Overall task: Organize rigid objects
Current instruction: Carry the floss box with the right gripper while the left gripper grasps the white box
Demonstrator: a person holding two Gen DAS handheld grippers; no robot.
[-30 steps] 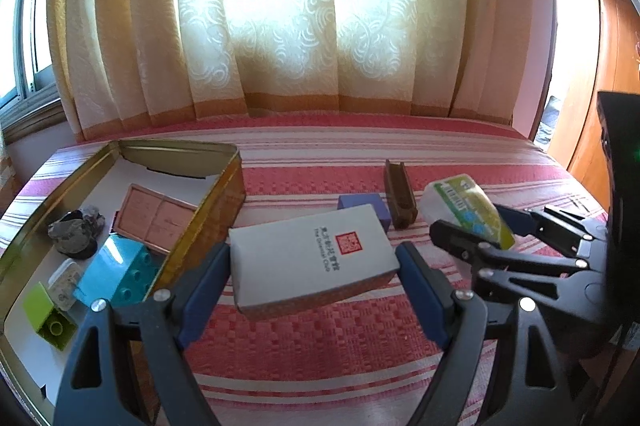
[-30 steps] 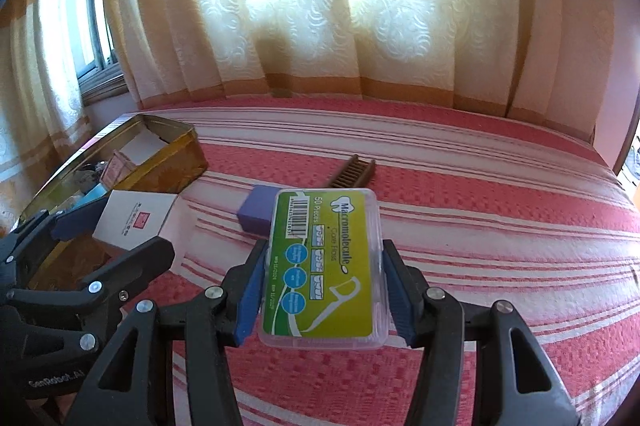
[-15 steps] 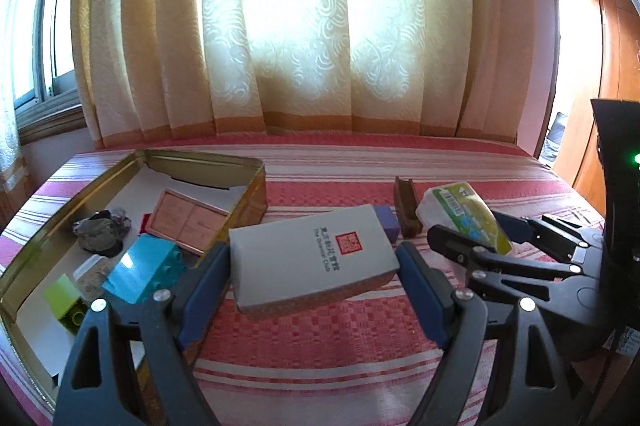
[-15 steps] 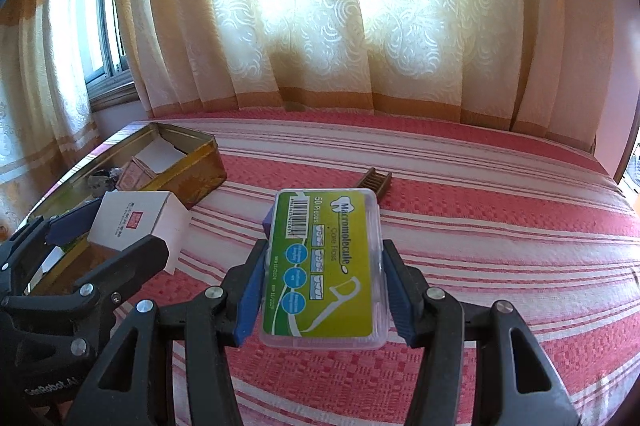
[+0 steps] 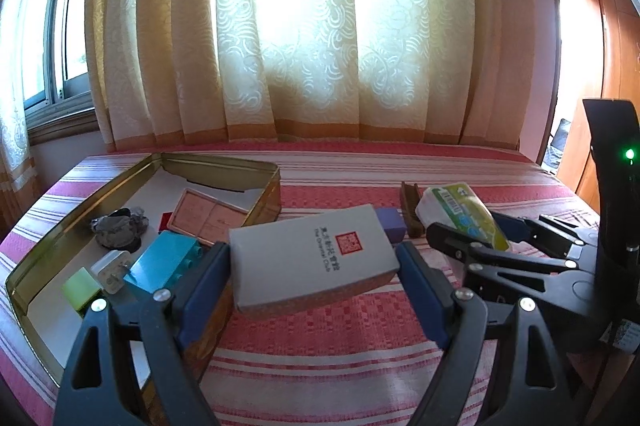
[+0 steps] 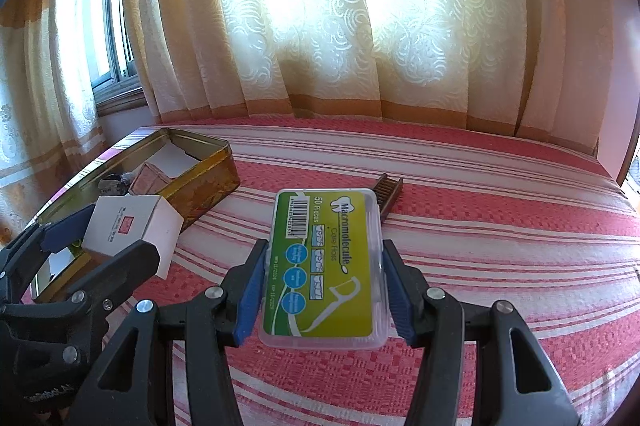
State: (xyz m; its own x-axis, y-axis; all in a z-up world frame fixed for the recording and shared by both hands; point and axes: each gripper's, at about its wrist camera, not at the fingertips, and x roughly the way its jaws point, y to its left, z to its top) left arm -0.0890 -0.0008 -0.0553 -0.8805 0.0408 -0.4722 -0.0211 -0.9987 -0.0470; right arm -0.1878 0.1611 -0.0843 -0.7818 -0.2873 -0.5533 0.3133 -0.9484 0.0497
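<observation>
My left gripper (image 5: 312,266) is shut on a grey-white card box (image 5: 312,254) with a red seal, held above the striped cloth beside the gold tin (image 5: 264,198). My right gripper (image 6: 324,266) is shut on a clear floss-pick case (image 6: 326,266) with a green and yellow label. That case (image 5: 460,214) also shows at the right in the left wrist view, and the card box (image 6: 128,226) at the left in the right wrist view. A purple block (image 5: 390,224) and a brown wooden comb (image 5: 412,204) lie on the cloth behind the card box.
The tin (image 6: 208,178) holds a teal brick (image 5: 160,264), a lime brick (image 5: 80,290), a white plug (image 5: 110,270), a grey lump (image 5: 118,230) and a pink flat box (image 5: 208,218). Curtains (image 5: 300,46) hang behind the red striped bed (image 6: 480,226).
Both views have tilted upward and show more curtain. The tin has drifted right and nearer in the left wrist view. Both grips are unchanged.
</observation>
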